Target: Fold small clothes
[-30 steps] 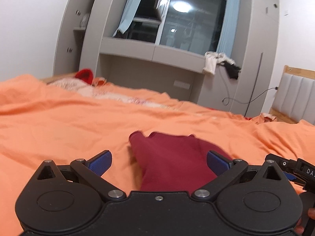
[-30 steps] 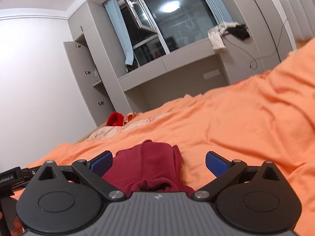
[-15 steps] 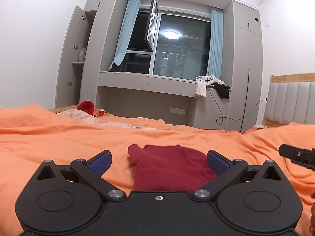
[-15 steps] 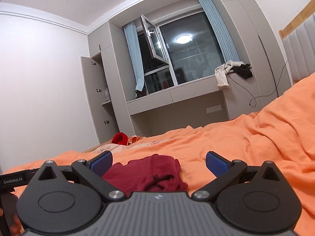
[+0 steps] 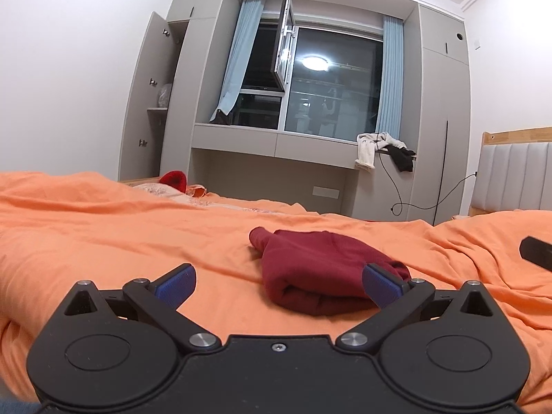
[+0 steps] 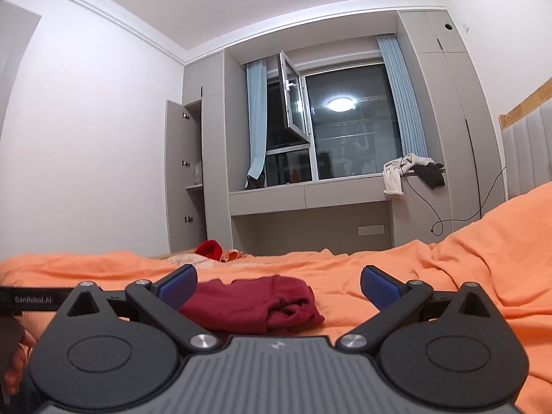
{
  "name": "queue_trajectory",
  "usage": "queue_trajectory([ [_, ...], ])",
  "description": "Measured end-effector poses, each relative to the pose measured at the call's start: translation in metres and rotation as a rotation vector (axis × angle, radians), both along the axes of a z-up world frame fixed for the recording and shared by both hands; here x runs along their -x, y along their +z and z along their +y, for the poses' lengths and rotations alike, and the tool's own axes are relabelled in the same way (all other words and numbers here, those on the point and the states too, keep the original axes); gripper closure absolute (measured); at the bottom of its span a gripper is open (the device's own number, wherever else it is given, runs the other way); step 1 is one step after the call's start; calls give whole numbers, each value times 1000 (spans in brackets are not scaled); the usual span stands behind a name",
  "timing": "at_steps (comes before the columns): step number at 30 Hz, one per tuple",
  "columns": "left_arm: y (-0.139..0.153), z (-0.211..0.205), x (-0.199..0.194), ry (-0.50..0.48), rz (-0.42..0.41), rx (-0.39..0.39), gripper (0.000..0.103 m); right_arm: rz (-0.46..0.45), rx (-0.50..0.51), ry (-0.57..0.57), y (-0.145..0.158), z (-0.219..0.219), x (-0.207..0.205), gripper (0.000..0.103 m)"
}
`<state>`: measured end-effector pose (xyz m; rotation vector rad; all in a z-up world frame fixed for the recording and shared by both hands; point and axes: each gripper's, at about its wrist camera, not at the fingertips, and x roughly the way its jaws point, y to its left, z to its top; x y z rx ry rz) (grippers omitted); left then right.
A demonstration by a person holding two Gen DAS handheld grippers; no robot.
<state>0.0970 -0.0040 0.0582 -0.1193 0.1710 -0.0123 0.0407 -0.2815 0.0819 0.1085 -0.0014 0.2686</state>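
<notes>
A dark red garment (image 5: 321, 269) lies folded in a small bundle on the orange bed sheet (image 5: 103, 234). It also shows in the right wrist view (image 6: 255, 305). My left gripper (image 5: 277, 283) is open and empty, held just short of the bundle, with its right blue pad (image 5: 381, 284) in front of the bundle's edge. My right gripper (image 6: 277, 283) is open and empty, held low before the garment. The tip of the right gripper (image 5: 536, 252) shows at the left wrist view's right edge.
A bright red item (image 5: 174, 180) and pale patterned cloth (image 5: 155, 189) lie at the bed's far side. Grey cabinets and a window ledge (image 5: 276, 145) with hanging clothes (image 5: 367, 150) stand behind. A padded headboard (image 5: 514, 176) is at the right.
Both grippers have drawn back and tilted up, away from the garment. The red bundle now lies wholly free on the sheet, farther ahead of the fingers.
</notes>
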Motion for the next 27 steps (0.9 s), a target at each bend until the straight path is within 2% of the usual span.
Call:
queue_trajectory([
  [11,-17,2,34,4,58,-6,1,71,-3,-48,-15,3,31,0],
  [19,-21,-4,41,-6,66,-39,1,137,11,-77,-26,-1,30,0],
  [27,-23,-8,39,-6,88,-56,1,156,29,-70,-29,3,28,0],
])
